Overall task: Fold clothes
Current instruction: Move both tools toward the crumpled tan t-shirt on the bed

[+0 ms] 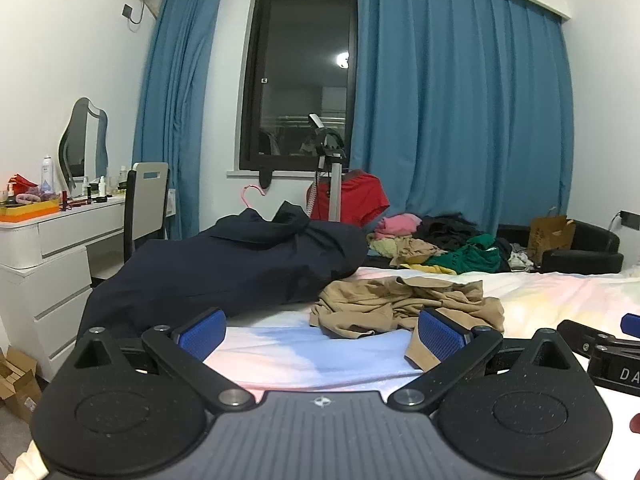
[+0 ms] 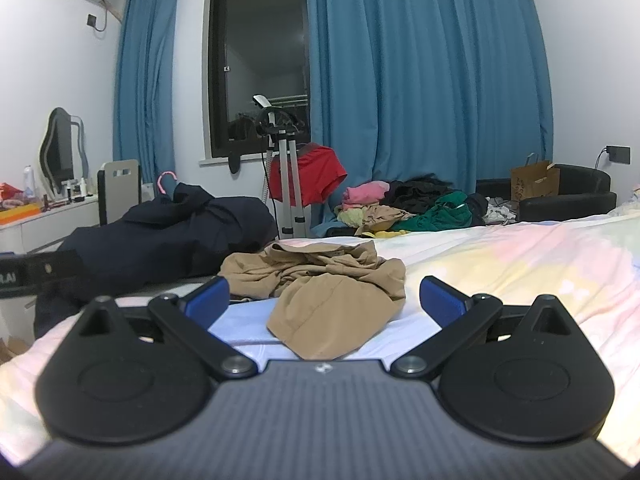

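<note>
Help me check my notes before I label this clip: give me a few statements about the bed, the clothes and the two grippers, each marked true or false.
1. The tan garment lies crumpled on the bed. True.
2. The left gripper is clamped on the tan garment. False: its jaws are wide open, holding nothing.
3. The right gripper is open, with the garment's near end between its fingers. True.
4. The dark navy garment is neatly folded. False: it lies in a loose heap.
5. A mixed pile of clothes lies beyond the bed. True.
</note>
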